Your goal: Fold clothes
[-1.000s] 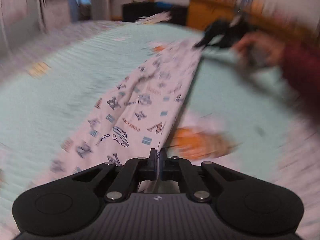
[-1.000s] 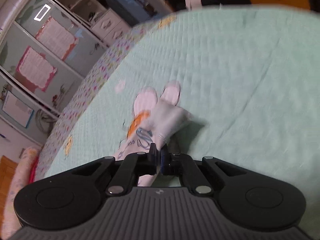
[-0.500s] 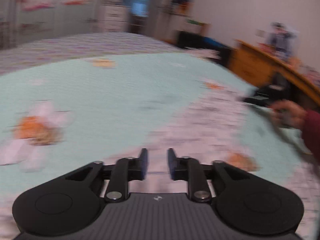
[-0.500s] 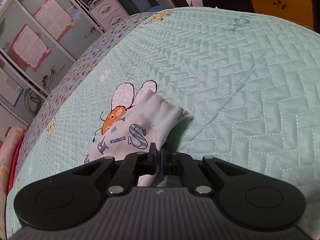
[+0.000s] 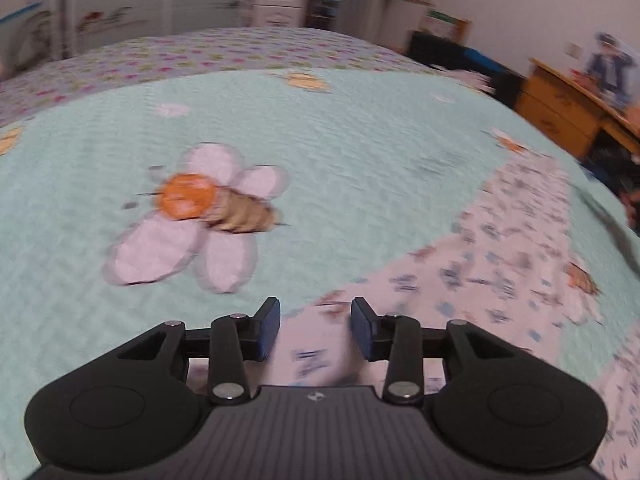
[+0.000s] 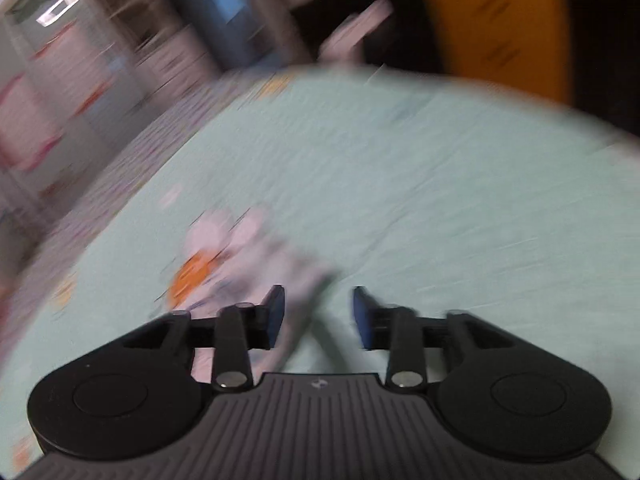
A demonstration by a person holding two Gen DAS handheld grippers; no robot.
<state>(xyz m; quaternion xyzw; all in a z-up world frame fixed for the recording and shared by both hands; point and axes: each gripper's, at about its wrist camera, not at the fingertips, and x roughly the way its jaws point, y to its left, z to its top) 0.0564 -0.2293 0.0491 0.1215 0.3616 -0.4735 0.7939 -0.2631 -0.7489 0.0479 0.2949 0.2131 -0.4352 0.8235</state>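
A white garment printed with blue letters (image 5: 516,248) lies flat on the mint quilted bedspread (image 5: 360,152), running from bottom centre to the far right in the left wrist view. My left gripper (image 5: 316,322) hovers over its near end, jaws opening, pads apart and pressing nothing. In the blurred right wrist view the garment's other end (image 6: 288,272) lies on the bedspread (image 6: 440,200) just ahead of the left finger. My right gripper (image 6: 318,312) is there with its jaws opening, and the cloth lies loose below them.
A bee picture (image 5: 208,208) is stitched into the bedspread left of the garment. Wooden drawers (image 5: 560,116) stand past the bed's right edge, white cabinets (image 5: 280,0) behind the far edge. A hand shows at the far right (image 5: 632,208).
Both grippers were shut on the garment's ends and have let go; their jaws now stand apart. The left gripper swung across the bed, and the right one lifted away a little.
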